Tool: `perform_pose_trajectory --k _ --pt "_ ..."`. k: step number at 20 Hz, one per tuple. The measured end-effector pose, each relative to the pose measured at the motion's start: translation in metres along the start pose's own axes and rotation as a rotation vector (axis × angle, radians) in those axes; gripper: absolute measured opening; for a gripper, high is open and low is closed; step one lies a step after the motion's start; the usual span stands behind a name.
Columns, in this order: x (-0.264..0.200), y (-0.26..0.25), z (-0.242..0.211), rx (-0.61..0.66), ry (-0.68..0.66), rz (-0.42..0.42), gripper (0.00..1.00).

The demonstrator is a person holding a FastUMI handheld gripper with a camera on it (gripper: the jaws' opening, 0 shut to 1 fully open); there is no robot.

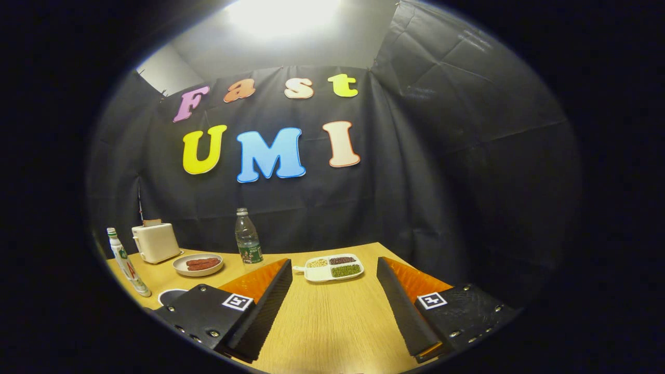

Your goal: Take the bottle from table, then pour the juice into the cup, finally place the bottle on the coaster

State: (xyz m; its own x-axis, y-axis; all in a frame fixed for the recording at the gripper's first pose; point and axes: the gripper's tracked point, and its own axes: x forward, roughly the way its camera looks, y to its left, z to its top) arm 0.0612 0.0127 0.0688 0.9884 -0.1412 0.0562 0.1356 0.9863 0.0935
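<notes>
A clear plastic bottle (248, 237) with a green label and a pale cap stands upright at the back of the wooden table (332, 327), beyond my left finger. A white bottle (127, 264) with a green cap stands at the table's left edge. A dark round coaster (170, 296) lies flat beside that bottle, partly hidden behind my left finger. My gripper (333, 263) hovers low over the table, open wide, with nothing between its fingers.
A cream toaster (155, 241) sits at the back left. In front of it lies a round plate (198, 265) with sausages. A white divided dish (332, 268) of beans and grains rests just ahead of the fingers. Black cloth walls close the table behind and right.
</notes>
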Motion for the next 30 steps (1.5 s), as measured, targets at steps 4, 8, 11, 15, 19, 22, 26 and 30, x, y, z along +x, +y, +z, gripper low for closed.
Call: perform_pose_trajectory --k 4,8,11,15,19,22,26,30 --pt "-0.031 0.051 0.032 -0.064 -0.02 0.021 0.99" --pt "-0.054 0.139 0.056 -0.028 -0.076 0.156 0.99" --pt "-0.075 0.219 0.059 0.013 -0.098 0.31 0.99" --pt "-0.097 0.308 0.042 0.011 -0.074 0.473 0.99" --pt "-0.117 0.385 0.019 -0.038 -0.039 0.604 0.99" --pt "-0.124 0.427 -0.004 -0.064 -0.007 0.663 0.96" --pt "-0.115 0.457 -0.038 -0.078 0.051 0.681 0.94" --pt "-0.098 0.467 -0.066 -0.082 0.098 0.649 0.94"
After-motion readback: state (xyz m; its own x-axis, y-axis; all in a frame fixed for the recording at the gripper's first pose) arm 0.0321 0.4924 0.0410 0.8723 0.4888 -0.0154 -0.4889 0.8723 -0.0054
